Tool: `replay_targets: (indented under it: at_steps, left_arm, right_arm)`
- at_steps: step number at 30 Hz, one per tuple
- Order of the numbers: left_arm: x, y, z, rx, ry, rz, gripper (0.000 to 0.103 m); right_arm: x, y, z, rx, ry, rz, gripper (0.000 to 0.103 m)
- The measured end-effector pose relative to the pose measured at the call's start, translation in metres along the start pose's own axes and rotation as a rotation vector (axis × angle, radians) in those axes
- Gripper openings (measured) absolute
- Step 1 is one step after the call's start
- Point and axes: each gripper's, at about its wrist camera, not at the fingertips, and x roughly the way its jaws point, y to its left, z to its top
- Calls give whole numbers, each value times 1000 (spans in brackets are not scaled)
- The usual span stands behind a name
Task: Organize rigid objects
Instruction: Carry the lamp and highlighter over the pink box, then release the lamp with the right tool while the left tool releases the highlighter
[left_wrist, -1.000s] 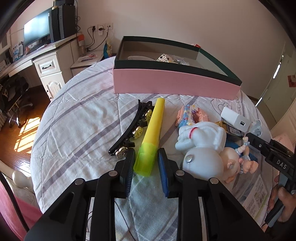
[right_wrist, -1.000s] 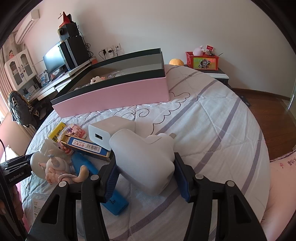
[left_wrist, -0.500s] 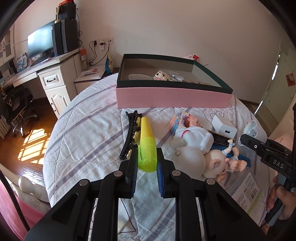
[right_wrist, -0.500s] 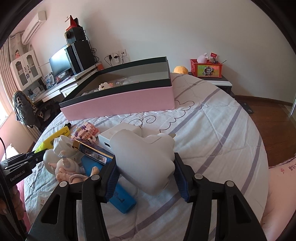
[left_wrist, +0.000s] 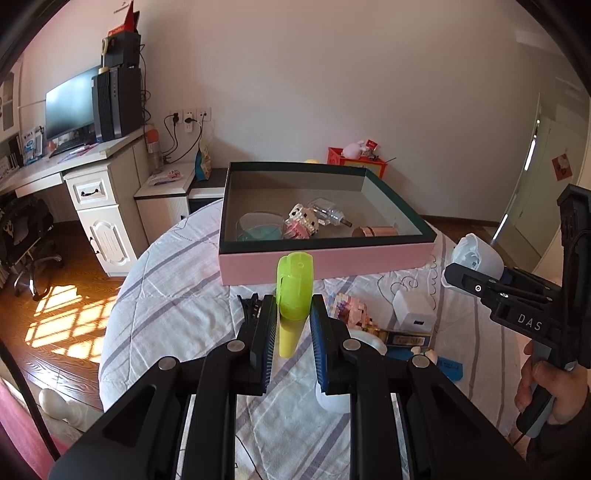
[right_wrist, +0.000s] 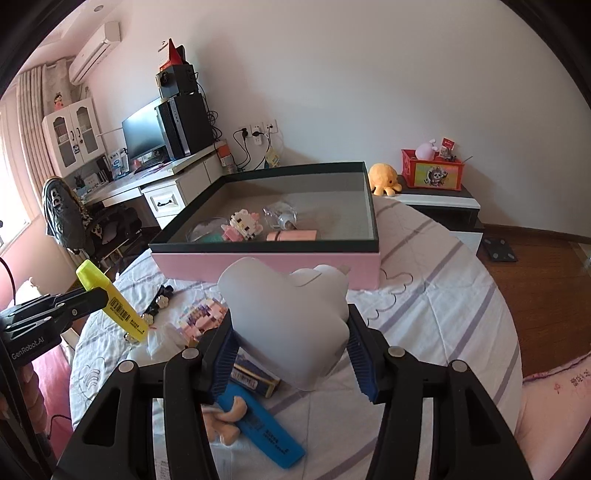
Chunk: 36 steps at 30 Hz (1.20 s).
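My left gripper (left_wrist: 293, 310) is shut on a yellow highlighter (left_wrist: 293, 291) and holds it tilted above the bed; it also shows in the right wrist view (right_wrist: 110, 299). My right gripper (right_wrist: 291, 332) is shut on a white cloud-shaped object (right_wrist: 288, 314), lifted clear of the bed, also seen in the left wrist view (left_wrist: 476, 254). The pink box with a dark green rim (left_wrist: 332, 262) lies ahead of both (right_wrist: 266, 266) and holds a block figure (right_wrist: 242, 225), a clear bottle (right_wrist: 282, 218) and a pink tube (right_wrist: 291, 235).
On the striped bedspread (left_wrist: 177, 306) lie a black hair clip (right_wrist: 159, 302), a pink block toy (left_wrist: 349, 308), a white charger (left_wrist: 412, 310), a blue highlighter (right_wrist: 266, 432), a small carton (right_wrist: 255, 380) and a doll (right_wrist: 221, 428). A desk (left_wrist: 92, 173) stands left, a nightstand (right_wrist: 439, 199) behind.
Both grippers have risen from the bed with their loads. The left gripper closed on the yellow highlighter and lifted it. The box interior has come into view.
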Motion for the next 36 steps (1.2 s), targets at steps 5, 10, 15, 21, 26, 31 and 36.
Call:
replay_targets:
  at_steps: [5, 10, 15, 21, 26, 31, 36]
  left_arm:
    - [5, -6, 28, 35, -30, -18, 18]
    - [25, -15, 66, 75, -58, -24, 18]
    - [68, -18, 97, 91, -39, -13, 18]
    - [123, -9, 100, 73, 39, 0, 18]
    - [145, -1, 98, 44, 82, 9, 17]
    - [134, 4, 97, 11, 54, 36, 25]
    - [80, 4, 89, 12, -71, 91, 73]
  right_arm:
    - [17, 2, 29, -24, 2, 30, 55]
    - [44, 0, 58, -41, 8, 30, 55]
    - [82, -4, 83, -54, 43, 19, 55]
    - [129, -18, 91, -56, 120, -31, 55]
    - [146, -32, 91, -36, 145, -49, 56]
    - [144, -35, 91, -20, 139, -38, 62]
    - [109, -29, 91, 6, 75, -24, 78]
